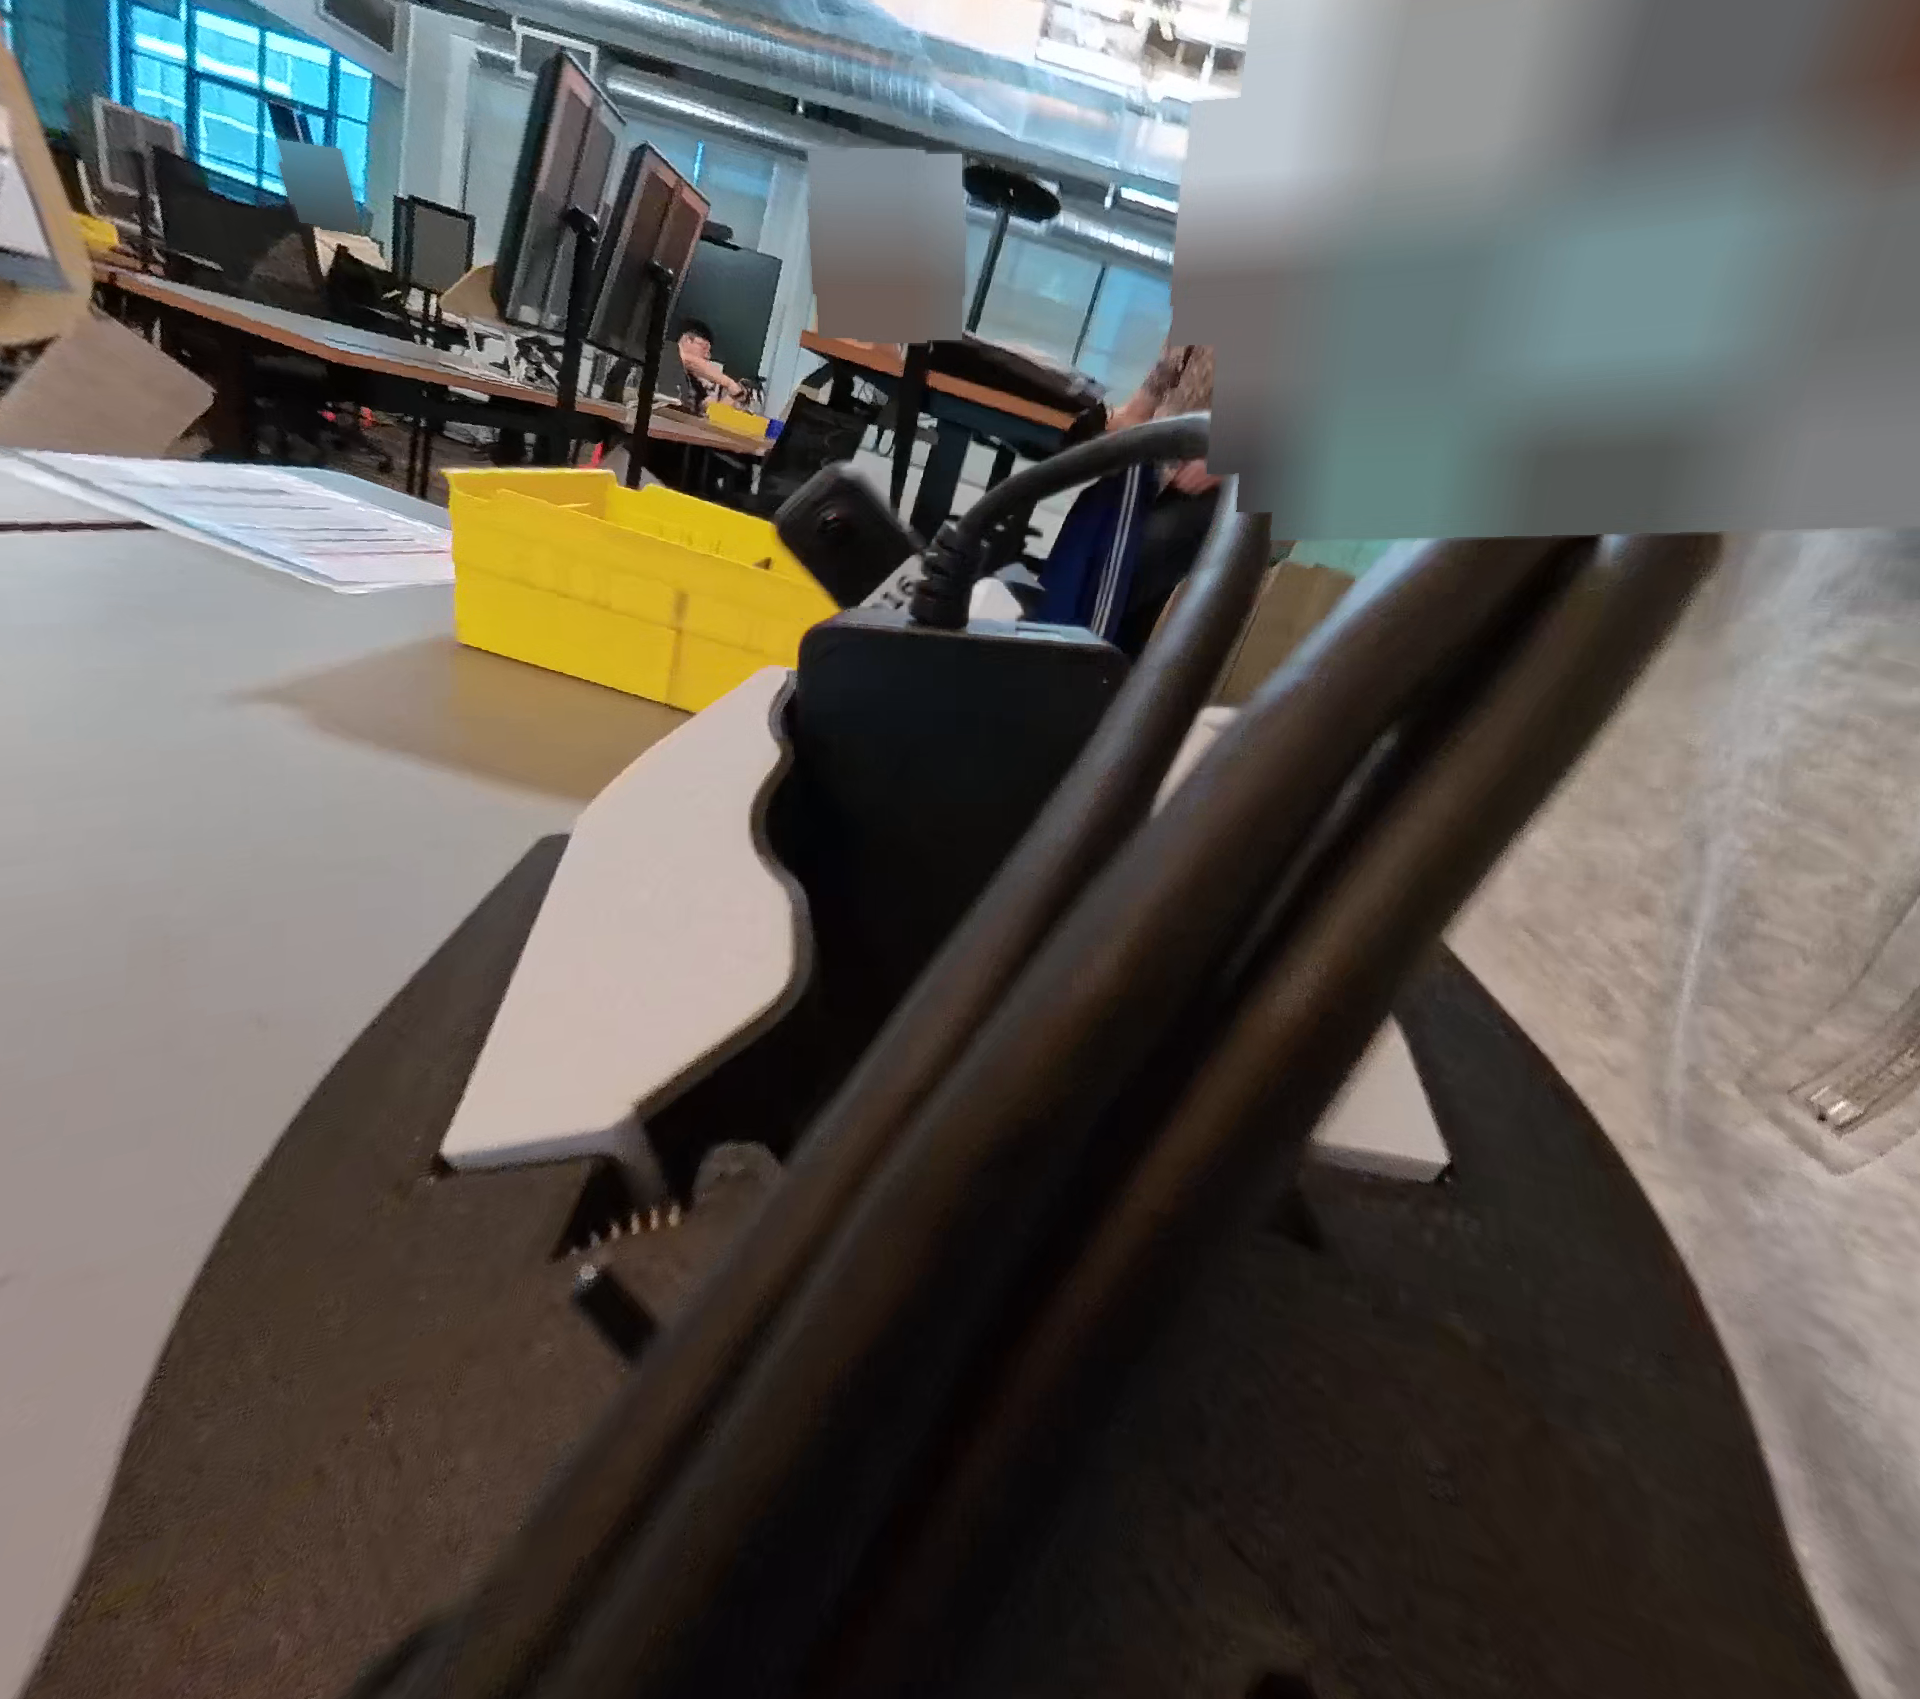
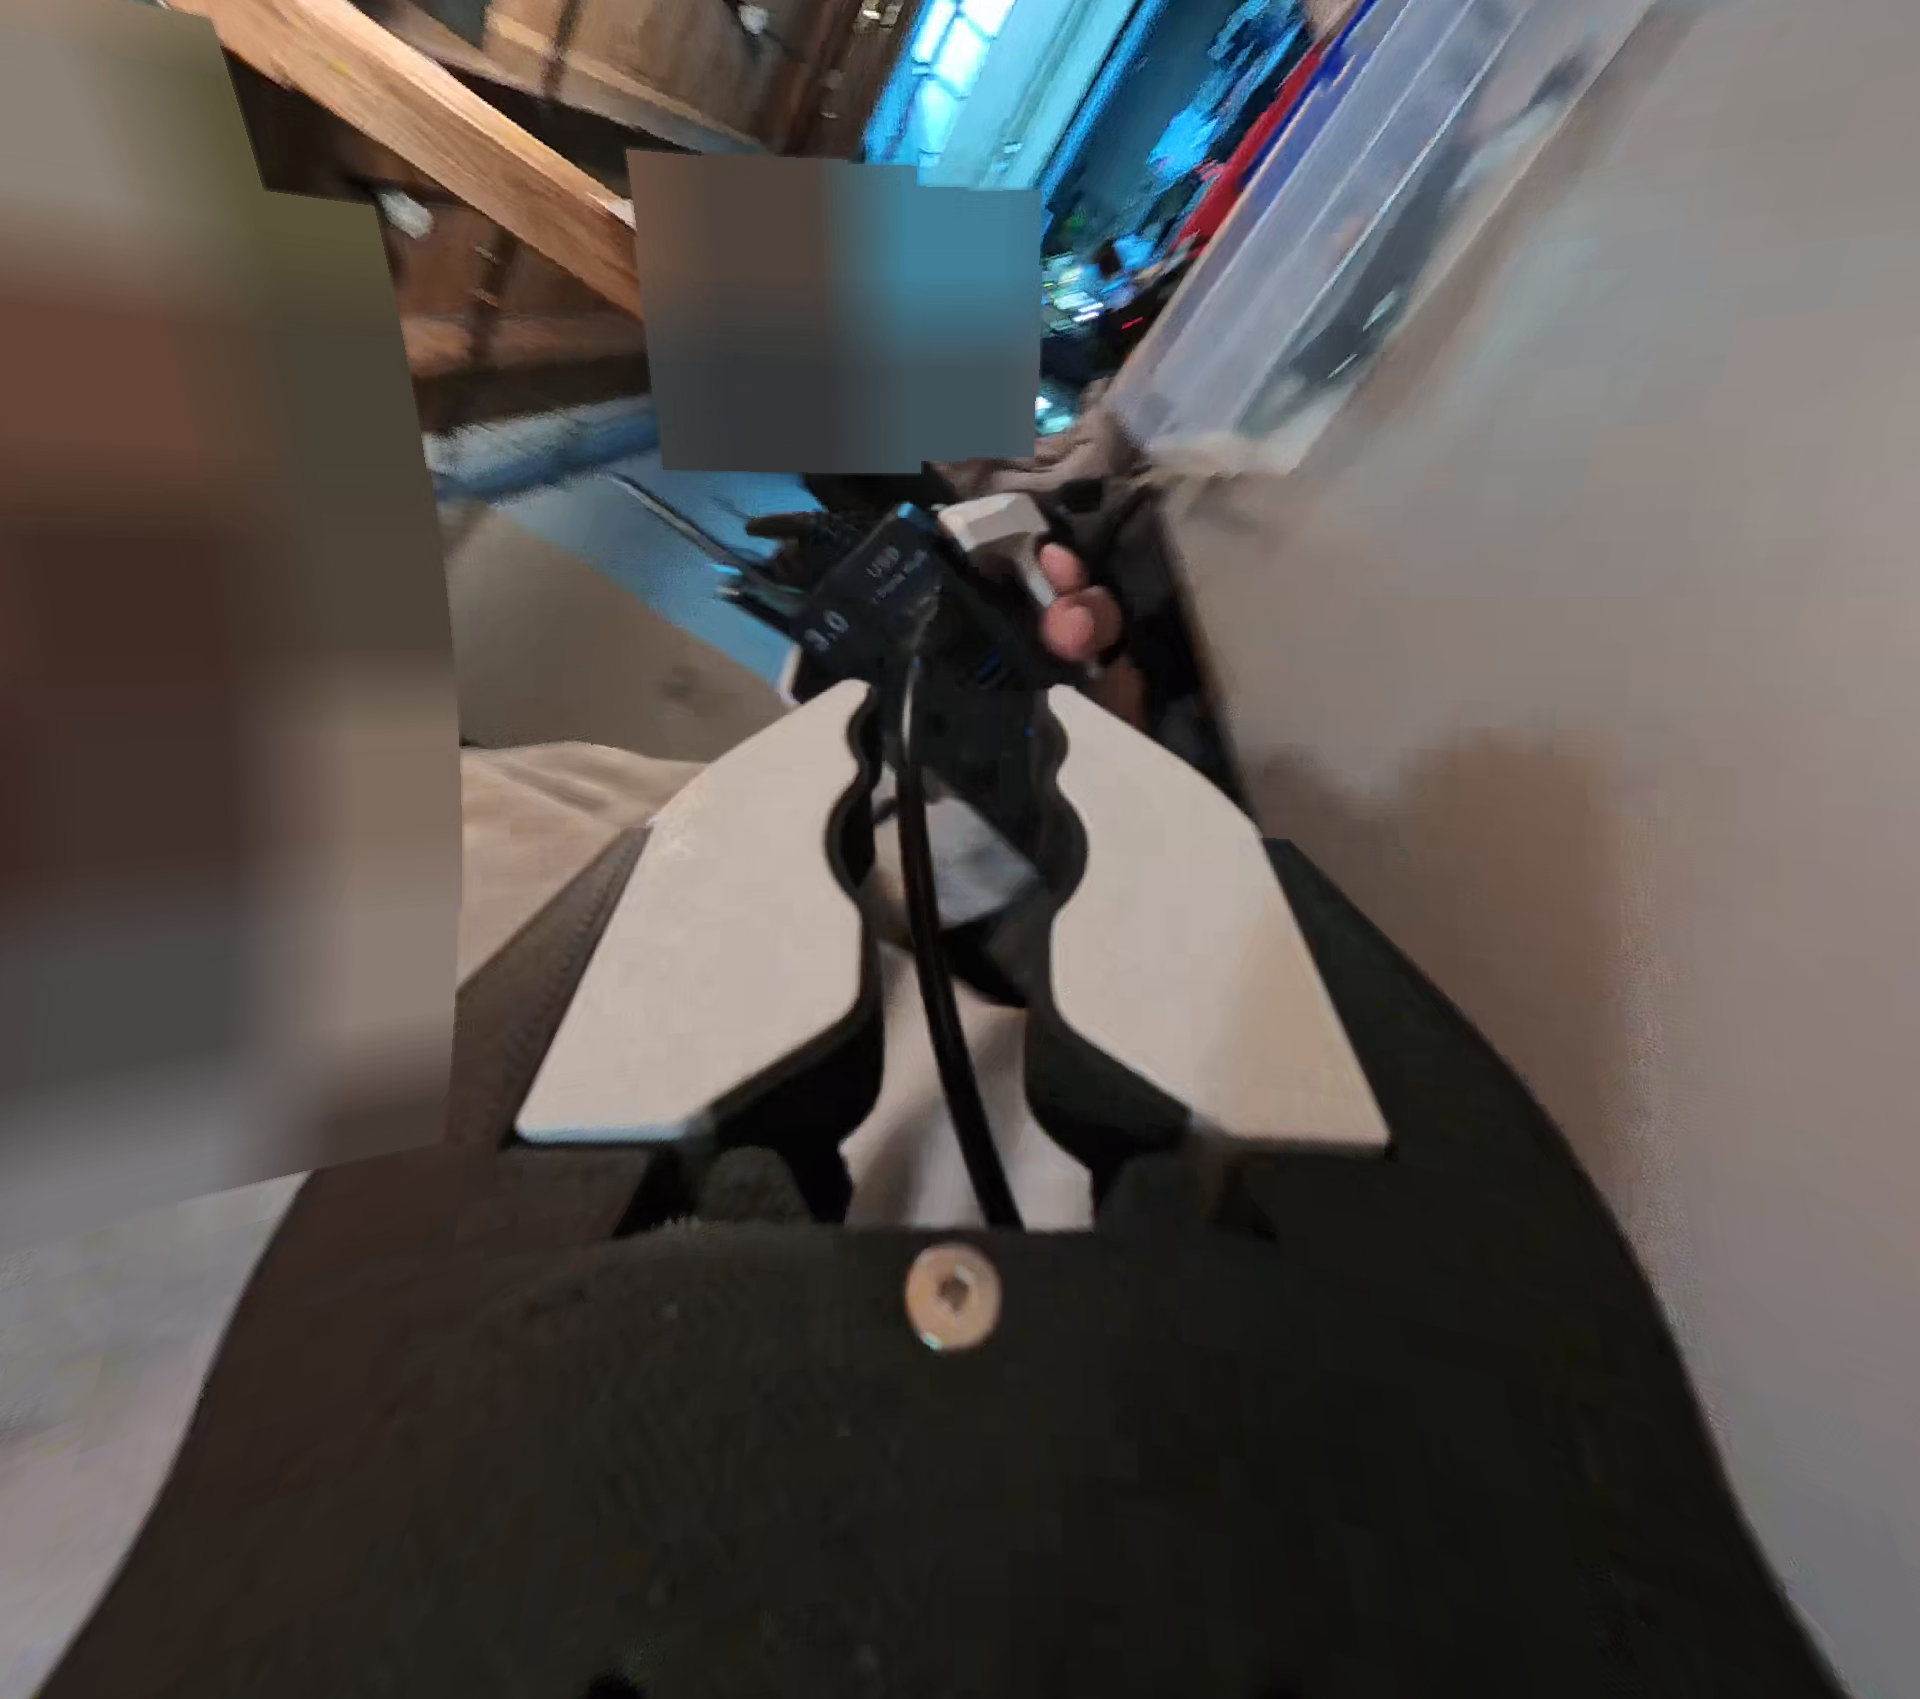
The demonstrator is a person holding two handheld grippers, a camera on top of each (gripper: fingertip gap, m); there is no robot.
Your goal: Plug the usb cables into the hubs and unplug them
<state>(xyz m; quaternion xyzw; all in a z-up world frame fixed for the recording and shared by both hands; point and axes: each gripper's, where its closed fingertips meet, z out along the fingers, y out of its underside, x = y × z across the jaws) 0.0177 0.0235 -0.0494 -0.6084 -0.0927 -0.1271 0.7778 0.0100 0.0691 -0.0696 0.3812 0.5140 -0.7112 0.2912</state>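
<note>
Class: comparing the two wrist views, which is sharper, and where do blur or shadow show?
Left wrist view: sharper; the yellow bin casts a shadow on the table, and the near cables are soft. Right wrist view: background streaked with blur; the hub is fairly clear.

Two wrist cameras, each looking forward along its own claw from very close, both tilted.

The left wrist view sits low just above the counter (image 1: pixel 208 818), facing across it toward a yellow bin (image 1: pixel 623 579) and the office beyond, with the black hub (image 1: pixel 935 745) filling the space at its claw (image 1: pixel 966 818). The right wrist view is rolled steeply and angled upward toward wooden ceiling beams (image 2: pixel 416 91). Both views share the hub (image 2: pixel 868 589); the right one shows it farther off, held in the other claw.
</note>
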